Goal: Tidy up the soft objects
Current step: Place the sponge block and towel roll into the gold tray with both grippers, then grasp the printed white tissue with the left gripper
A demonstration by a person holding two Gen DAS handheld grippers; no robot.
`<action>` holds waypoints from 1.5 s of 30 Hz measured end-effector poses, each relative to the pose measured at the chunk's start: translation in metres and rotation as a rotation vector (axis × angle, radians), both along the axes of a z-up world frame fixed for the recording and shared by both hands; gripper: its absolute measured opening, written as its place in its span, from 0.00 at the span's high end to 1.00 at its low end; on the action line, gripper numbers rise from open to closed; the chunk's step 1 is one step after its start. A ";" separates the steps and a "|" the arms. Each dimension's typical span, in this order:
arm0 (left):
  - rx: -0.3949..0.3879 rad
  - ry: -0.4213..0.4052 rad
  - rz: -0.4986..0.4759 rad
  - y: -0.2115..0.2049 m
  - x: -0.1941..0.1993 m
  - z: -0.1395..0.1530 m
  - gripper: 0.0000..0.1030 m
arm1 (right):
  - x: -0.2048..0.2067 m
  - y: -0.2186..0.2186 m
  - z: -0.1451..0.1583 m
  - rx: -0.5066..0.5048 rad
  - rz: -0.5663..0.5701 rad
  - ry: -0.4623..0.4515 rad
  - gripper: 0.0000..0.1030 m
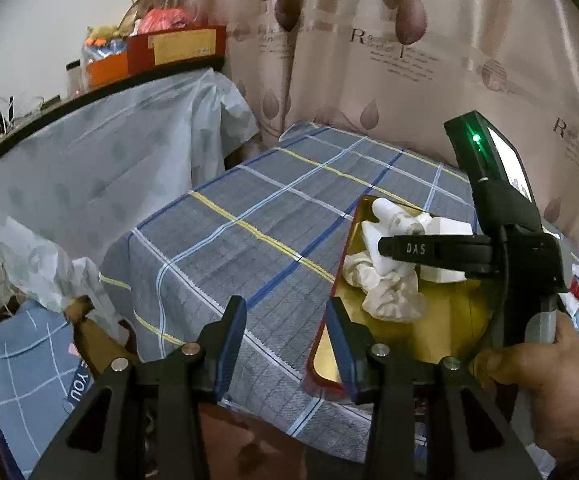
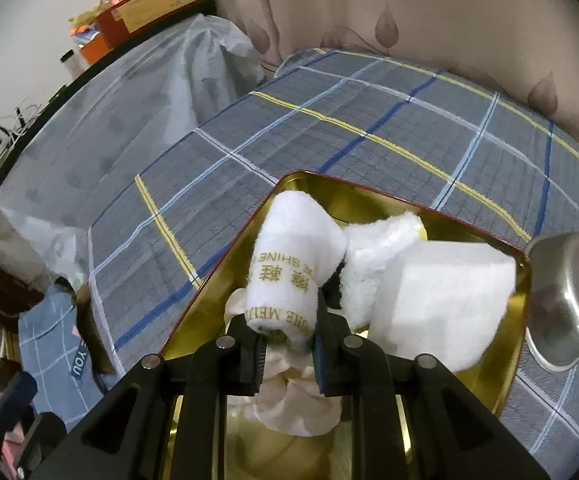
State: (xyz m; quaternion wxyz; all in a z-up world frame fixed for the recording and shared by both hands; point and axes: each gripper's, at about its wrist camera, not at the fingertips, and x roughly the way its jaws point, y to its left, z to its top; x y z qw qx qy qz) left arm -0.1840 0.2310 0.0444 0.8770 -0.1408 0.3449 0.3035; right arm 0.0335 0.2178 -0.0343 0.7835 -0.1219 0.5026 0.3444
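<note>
A gold tray with a red rim (image 1: 331, 292) (image 2: 225, 256) lies on the plaid bed. In it are a white foam block (image 2: 445, 304) (image 1: 447, 226), a fluffy white cloth (image 2: 377, 248), a crumpled cream cloth (image 2: 297, 404) (image 1: 389, 296) and a white shoe-shine mitt with gold lettering (image 2: 289, 264). My right gripper (image 2: 287, 344) is shut on the mitt's near end, over the tray; it shows side-on in the left wrist view (image 1: 409, 246). My left gripper (image 1: 285, 320) is open and empty at the tray's near left rim.
A steel bowl (image 2: 569, 296) lies upside down just right of the tray. The plaid bedsheet (image 1: 249, 220) stretches to a curtain (image 1: 369, 60). A plastic-covered table (image 1: 89, 160) with red boxes (image 1: 177, 46) stands left. A blue pillow (image 1: 29, 360) lies low at the left.
</note>
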 end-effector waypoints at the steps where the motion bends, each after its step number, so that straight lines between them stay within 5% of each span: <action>1: -0.008 0.000 0.003 0.001 0.000 -0.001 0.59 | 0.000 0.002 -0.002 -0.008 -0.001 0.001 0.83; 8: -0.031 0.014 0.012 0.006 0.002 -0.006 0.59 | -0.004 0.015 -0.004 -0.064 0.018 -0.046 0.77; 10: -0.026 0.015 0.010 0.005 0.002 -0.005 0.59 | -0.005 0.013 -0.001 -0.060 0.009 -0.055 0.67; 12: -0.018 0.018 0.007 0.002 0.003 -0.005 0.59 | -0.006 0.006 0.005 -0.030 -0.004 -0.058 0.39; 20: 0.000 0.037 -0.006 -0.004 0.004 -0.007 0.59 | -0.030 -0.027 0.041 0.061 -0.042 -0.200 0.35; 23: 0.010 0.054 -0.019 -0.008 0.007 -0.009 0.58 | -0.049 -0.057 0.054 0.124 -0.079 -0.282 0.23; 25: 0.015 0.056 -0.026 -0.011 0.008 -0.008 0.58 | -0.064 -0.086 0.060 0.134 -0.125 -0.369 0.09; 29: 0.033 0.063 -0.034 -0.015 0.009 -0.008 0.58 | -0.082 -0.158 0.057 0.077 -0.249 -0.467 0.07; 39: 0.075 0.083 -0.062 -0.029 0.010 -0.010 0.58 | -0.065 -0.397 0.025 -0.259 -0.741 -0.470 0.06; 45: 0.150 0.107 -0.139 -0.060 0.017 -0.008 0.58 | -0.049 -0.474 0.033 -0.230 -0.905 -0.445 0.02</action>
